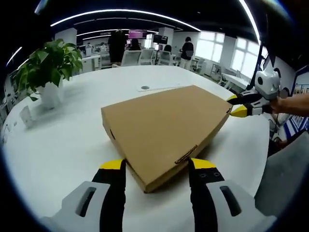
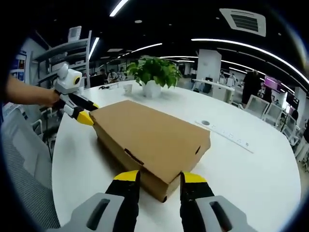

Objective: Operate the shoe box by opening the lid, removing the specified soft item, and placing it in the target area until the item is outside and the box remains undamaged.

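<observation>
Though gripped, closed tan shoe box (image 1: pixel 164 128)

Office surroundings
White desk (image 1: pixel 58 145) carries a potted plant (image 1: pixel 48 67); office chairs (image 1: pixel 145 57) and standing people (image 1: pixel 186 48) occupy the background.

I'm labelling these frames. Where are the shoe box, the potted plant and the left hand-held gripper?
shoe box (image 1: pixel 164 128): left gripper view, middle of the closed lid.
potted plant (image 2: pixel 153 71): right gripper view, on its leaves.
left hand-held gripper (image 2: pixel 86 112): right gripper view, between its yellow tips at the box's corner.
</observation>
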`<action>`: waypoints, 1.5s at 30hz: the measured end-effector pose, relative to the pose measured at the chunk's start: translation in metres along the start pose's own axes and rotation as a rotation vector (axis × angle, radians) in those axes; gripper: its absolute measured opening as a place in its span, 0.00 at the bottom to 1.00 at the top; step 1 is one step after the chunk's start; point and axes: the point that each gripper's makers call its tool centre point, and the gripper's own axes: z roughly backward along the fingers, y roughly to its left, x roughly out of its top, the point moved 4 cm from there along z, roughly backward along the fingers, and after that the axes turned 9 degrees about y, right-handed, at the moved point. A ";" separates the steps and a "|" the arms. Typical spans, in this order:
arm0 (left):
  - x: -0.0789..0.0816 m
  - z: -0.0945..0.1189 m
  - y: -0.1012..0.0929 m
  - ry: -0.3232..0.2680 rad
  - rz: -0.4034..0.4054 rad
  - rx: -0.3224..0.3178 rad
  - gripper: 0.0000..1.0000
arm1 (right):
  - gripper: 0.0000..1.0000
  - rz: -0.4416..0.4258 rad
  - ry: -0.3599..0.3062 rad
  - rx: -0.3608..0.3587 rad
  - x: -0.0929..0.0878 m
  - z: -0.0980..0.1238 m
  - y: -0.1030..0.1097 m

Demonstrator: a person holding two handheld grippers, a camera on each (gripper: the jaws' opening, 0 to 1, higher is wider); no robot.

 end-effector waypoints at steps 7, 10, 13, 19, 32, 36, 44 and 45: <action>-0.006 0.009 0.009 0.020 -0.018 -0.018 0.52 | 0.29 0.012 -0.001 0.010 0.001 -0.001 0.015; -0.008 0.012 0.012 0.019 -0.022 -0.023 0.52 | 0.29 0.015 -0.004 0.008 0.002 -0.002 0.021; -0.010 0.015 0.014 0.024 -0.026 -0.026 0.52 | 0.28 0.016 -0.005 0.002 0.002 -0.003 0.026; -0.014 0.021 0.021 0.042 -0.038 -0.037 0.52 | 0.25 0.051 0.000 -0.009 0.002 -0.002 0.038; -0.031 0.039 0.034 0.072 -0.057 -0.050 0.52 | 0.23 0.060 -0.005 0.025 0.003 -0.002 0.066; -0.036 0.043 0.037 0.071 -0.064 -0.055 0.52 | 0.22 0.052 -0.006 0.031 0.002 -0.001 0.074; -0.044 0.051 0.041 0.079 -0.079 -0.066 0.52 | 0.21 0.049 -0.010 0.041 0.000 0.002 0.091; -0.045 0.052 0.041 0.081 -0.080 -0.067 0.51 | 0.21 0.050 -0.010 0.042 0.000 0.002 0.093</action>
